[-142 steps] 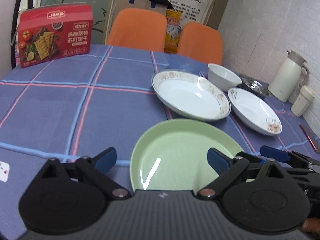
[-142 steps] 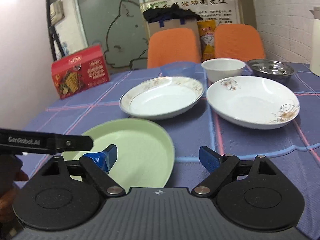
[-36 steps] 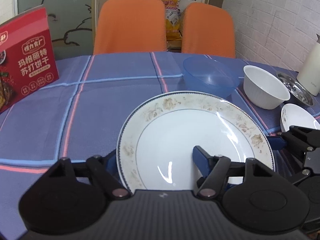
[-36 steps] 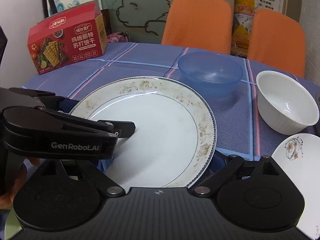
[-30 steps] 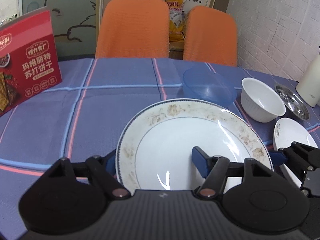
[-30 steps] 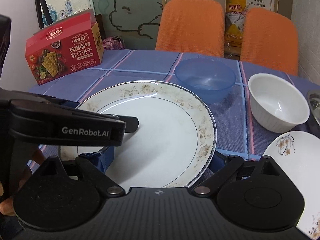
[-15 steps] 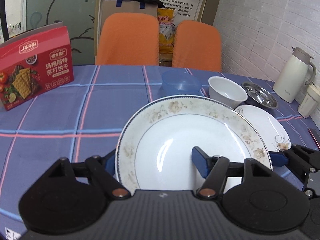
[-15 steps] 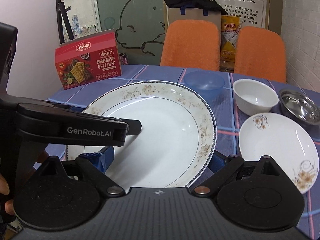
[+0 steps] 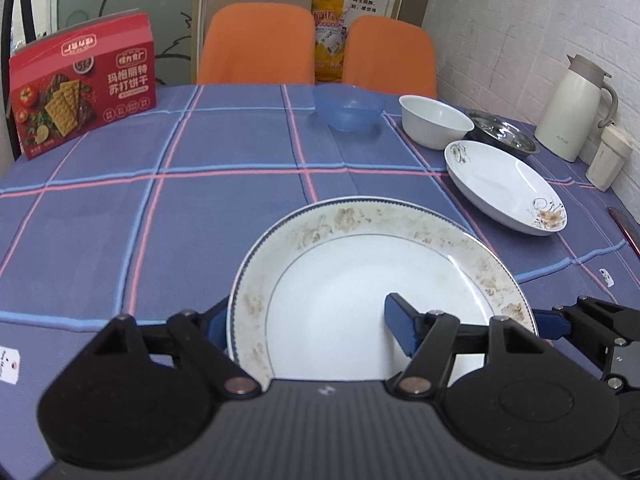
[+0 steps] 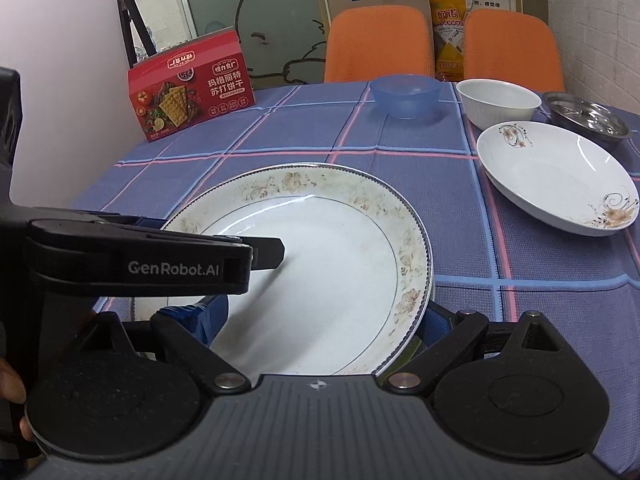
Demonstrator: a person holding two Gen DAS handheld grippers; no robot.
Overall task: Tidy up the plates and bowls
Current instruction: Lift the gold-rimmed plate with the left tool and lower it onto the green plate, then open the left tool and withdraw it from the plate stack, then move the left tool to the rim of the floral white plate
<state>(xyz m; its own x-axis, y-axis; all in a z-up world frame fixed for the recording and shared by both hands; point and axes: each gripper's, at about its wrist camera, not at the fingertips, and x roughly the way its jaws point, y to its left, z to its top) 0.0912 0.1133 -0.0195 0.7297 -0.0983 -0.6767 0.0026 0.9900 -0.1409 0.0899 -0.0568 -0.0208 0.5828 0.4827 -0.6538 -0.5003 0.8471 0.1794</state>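
Observation:
A white plate with a brown floral rim (image 9: 360,280) (image 10: 320,260) is held level over the near part of the table. My left gripper (image 9: 304,316) is shut on its left rim, one blue pad on the plate's face and the other hidden behind the rim. My right gripper (image 10: 322,314) is shut on the right rim in the same way. A second white plate with a flower print (image 9: 504,184) (image 10: 556,176) lies at the right. Behind it stand a white bowl (image 9: 436,124), a blue plastic bowl (image 9: 348,106) and a steel bowl (image 9: 502,136).
A red cracker box (image 9: 80,84) stands at the far left of the blue checked tablecloth (image 9: 200,216). A cream thermos jug (image 9: 572,108) and a small cup (image 9: 608,160) sit by the brick wall at the right. Two orange chairs (image 9: 256,44) stand behind the table.
Both grippers have drawn back toward the near edge with the floral-rimmed plate between them. The bowls and the flower-print plate now lie farther off. The green plate seen earlier is out of view.

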